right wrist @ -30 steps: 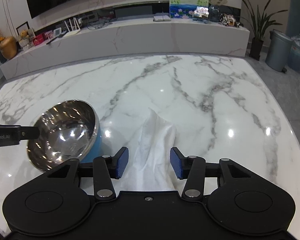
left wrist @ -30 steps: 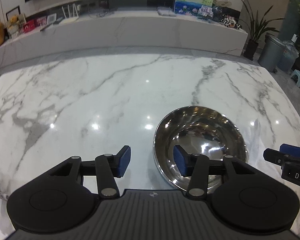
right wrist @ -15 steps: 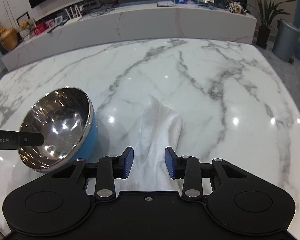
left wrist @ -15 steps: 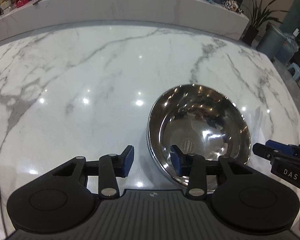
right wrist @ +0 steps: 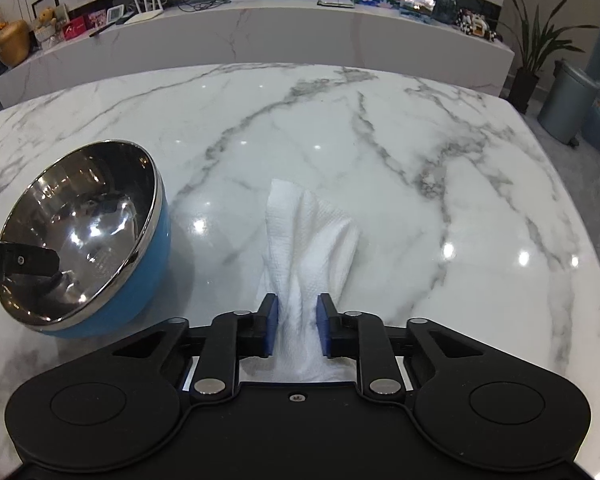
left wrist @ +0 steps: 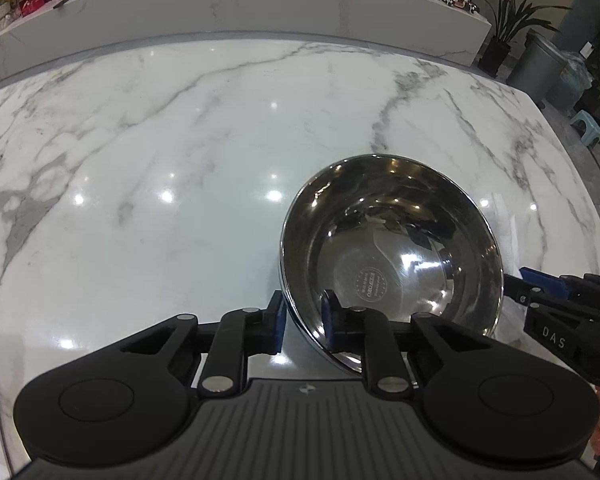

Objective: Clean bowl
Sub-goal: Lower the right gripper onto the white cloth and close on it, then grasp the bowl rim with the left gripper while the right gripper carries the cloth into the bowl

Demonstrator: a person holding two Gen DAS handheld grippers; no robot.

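A steel bowl (left wrist: 392, 252) with a blue outside (right wrist: 84, 236) is tilted on the marble table. My left gripper (left wrist: 303, 322) is shut on its near rim, one pad outside and one inside. It also shows at the left edge of the right wrist view (right wrist: 20, 264). A white paper towel (right wrist: 308, 240) lies on the table to the right of the bowl. My right gripper (right wrist: 297, 326) is shut on the towel's near end, which bunches between the blue pads. The right gripper shows in the left wrist view (left wrist: 556, 300) beside the bowl.
The marble table (right wrist: 380, 140) stretches away ahead. A long marble counter (right wrist: 260, 36) with clutter stands behind it. Grey bins (right wrist: 568, 104) and a potted plant (right wrist: 536, 52) stand on the floor at the far right.
Both grippers have closed: the left one onto the bowl's rim, the right one onto the paper towel. The bowl has tilted up and the towel is bunched.
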